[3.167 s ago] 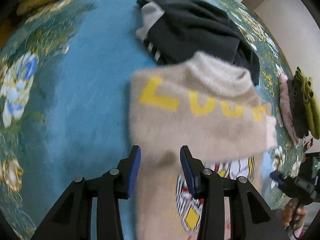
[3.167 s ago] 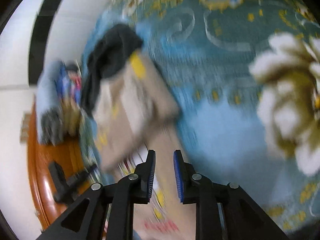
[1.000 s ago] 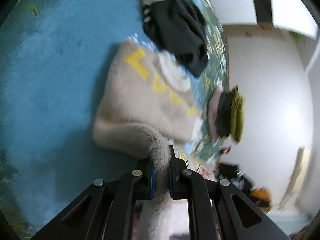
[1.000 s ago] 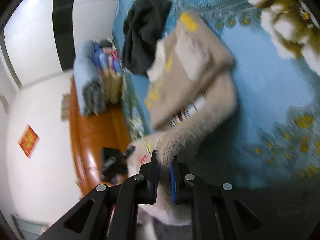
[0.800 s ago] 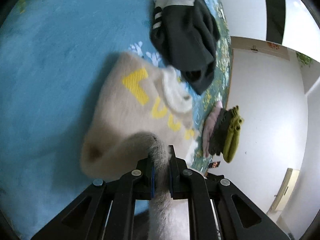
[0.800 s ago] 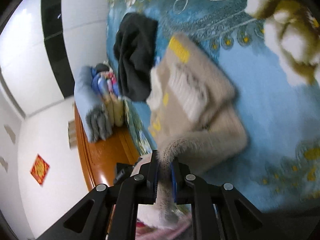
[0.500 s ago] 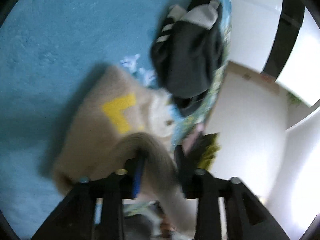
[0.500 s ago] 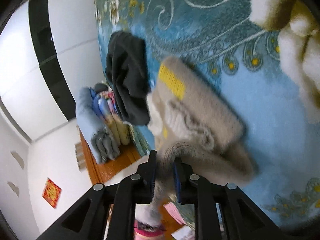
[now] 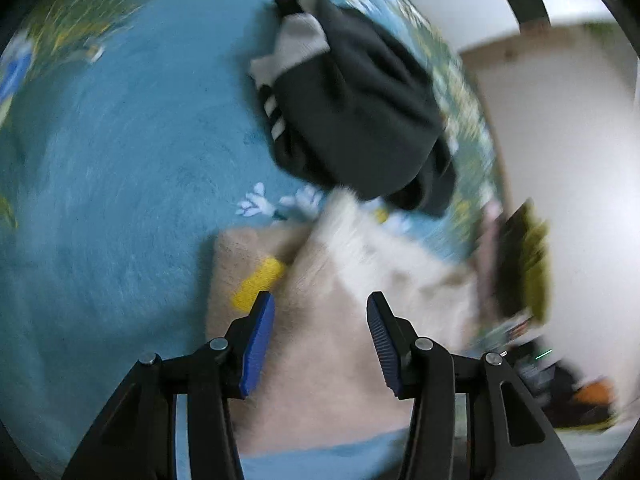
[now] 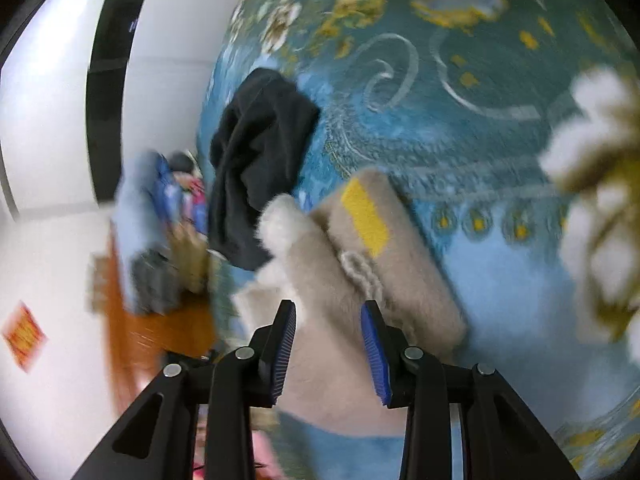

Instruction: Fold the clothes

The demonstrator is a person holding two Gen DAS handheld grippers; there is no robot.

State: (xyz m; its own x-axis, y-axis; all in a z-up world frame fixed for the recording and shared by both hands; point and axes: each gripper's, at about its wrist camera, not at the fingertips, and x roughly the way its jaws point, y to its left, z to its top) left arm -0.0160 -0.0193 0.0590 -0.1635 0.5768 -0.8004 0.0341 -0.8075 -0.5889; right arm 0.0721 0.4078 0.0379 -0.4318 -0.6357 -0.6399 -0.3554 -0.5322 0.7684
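A beige fuzzy sweater (image 9: 320, 344) with yellow letters lies folded over on the blue carpet (image 9: 120, 184). It also shows in the right wrist view (image 10: 352, 280). My left gripper (image 9: 318, 344) is open just above the sweater, holding nothing. My right gripper (image 10: 328, 352) is open over the same sweater, holding nothing. A dark garment with white stripes (image 9: 352, 120) lies crumpled just beyond the sweater and shows in the right wrist view too (image 10: 260, 160).
A stack of folded pink, dark and olive clothes (image 9: 516, 264) sits at the carpet's right edge. Folded blue and grey items (image 10: 148, 232) lie on an orange wooden floor (image 10: 152, 344) by the white wall. Both views are motion-blurred.
Both grippers were shut on the sweater's lower part, carried it up over the top part, then opened and let it go. The sweater now lies folded in half.
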